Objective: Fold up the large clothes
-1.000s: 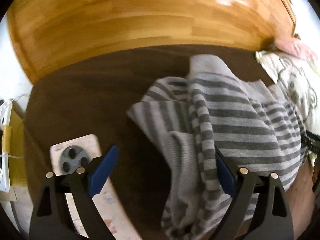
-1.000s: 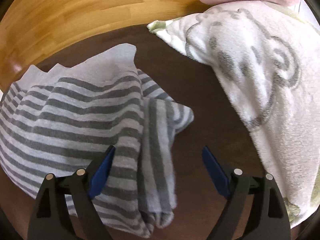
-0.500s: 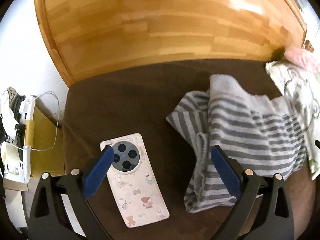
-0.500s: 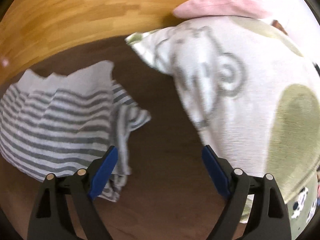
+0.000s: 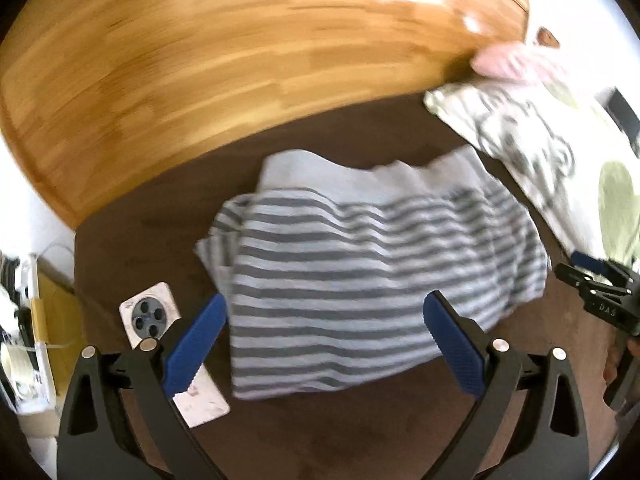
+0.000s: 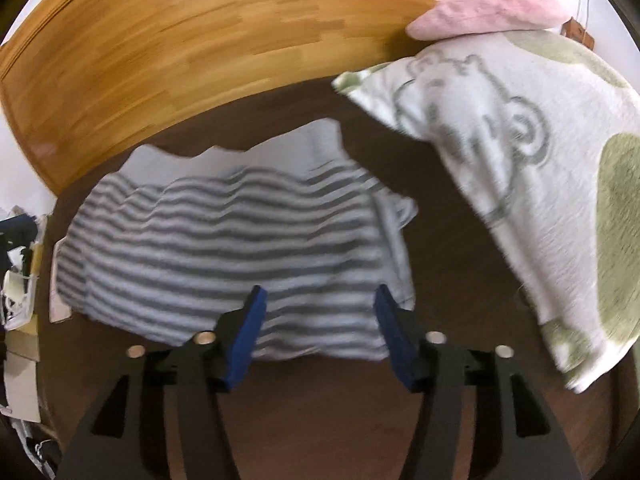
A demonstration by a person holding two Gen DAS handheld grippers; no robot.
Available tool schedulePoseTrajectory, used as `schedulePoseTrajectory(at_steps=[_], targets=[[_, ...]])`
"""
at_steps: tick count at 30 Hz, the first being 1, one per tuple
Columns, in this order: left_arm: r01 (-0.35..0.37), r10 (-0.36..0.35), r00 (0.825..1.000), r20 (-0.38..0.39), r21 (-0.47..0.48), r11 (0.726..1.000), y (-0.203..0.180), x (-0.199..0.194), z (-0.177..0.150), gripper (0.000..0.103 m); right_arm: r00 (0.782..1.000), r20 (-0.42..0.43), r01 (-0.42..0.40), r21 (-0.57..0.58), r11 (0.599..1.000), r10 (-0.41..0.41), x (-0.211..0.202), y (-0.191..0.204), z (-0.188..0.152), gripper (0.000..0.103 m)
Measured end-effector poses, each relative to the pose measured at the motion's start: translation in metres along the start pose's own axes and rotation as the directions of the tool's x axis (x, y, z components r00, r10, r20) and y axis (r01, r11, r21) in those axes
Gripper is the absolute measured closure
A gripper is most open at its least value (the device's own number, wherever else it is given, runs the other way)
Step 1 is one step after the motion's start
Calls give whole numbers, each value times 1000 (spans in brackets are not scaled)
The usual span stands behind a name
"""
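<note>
Wood: the headboard is running along the far side of the brown bedspread, which is serving as the flat folding surface.
Phone: a phone in a pale case is lying face down at the left, just beside the garment and partly behind the left gripper's finger, likely parked there to keep it clear of the folding.
Left gripper: the left gripper is hanging over the near edge of the garment with its jaws standing wide; they have just been opening, and nothing is being pinched between the blue pads.
Garment: the striped sweater is lying in the middle of the bedspread as a compact folded block, its plain band turned toward the headboard, apparently set down so the fold is holding by its own weight.
Right gripper: the right gripper is hovering above the sweater's near right corner; its jaws have just been narrowing but are gripping nothing, the cloth lying below rather than between the pads.
Pillow: a pillow with an animal print is sitting at the right, apart from the sweater, with a pink cushion resting against the headboard behind it.
Judgement: the fold is looking finished or close to it.
</note>
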State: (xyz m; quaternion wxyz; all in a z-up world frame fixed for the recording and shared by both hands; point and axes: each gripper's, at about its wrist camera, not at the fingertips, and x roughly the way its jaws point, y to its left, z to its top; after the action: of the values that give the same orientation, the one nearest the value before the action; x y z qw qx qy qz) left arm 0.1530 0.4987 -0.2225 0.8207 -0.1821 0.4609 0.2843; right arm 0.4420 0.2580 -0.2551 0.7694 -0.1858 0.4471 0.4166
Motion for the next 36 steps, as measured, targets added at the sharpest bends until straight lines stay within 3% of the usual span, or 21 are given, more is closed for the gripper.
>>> schedulePoseTrajectory(at_steps=[1, 5, 16, 26, 36], targets=[[1, -1, 1000, -13, 13, 1000, -6, 1, -3, 7, 1000, 5, 7, -5, 1000, -7, -3, 5, -3, 19], [24, -24, 999, -26, 14, 1000, -15, -4, -10, 7, 1000, 19, 15, -9, 1000, -15, -20, 18, -6, 16], [-33, 31, 999, 23, 95, 995, -28, -68, -10, 7, 996, 81, 45, 15, 999, -46, -100, 26, 4, 6], [-29, 24, 998, 66, 74, 997, -29, -125, -29, 7, 989, 118, 83, 52, 995, -89, -162, 49, -17, 6], [-10, 8, 999, 48, 51, 999, -17, -120, -51, 7, 982, 143, 115, 67, 991, -124, -174, 60, -40, 6]])
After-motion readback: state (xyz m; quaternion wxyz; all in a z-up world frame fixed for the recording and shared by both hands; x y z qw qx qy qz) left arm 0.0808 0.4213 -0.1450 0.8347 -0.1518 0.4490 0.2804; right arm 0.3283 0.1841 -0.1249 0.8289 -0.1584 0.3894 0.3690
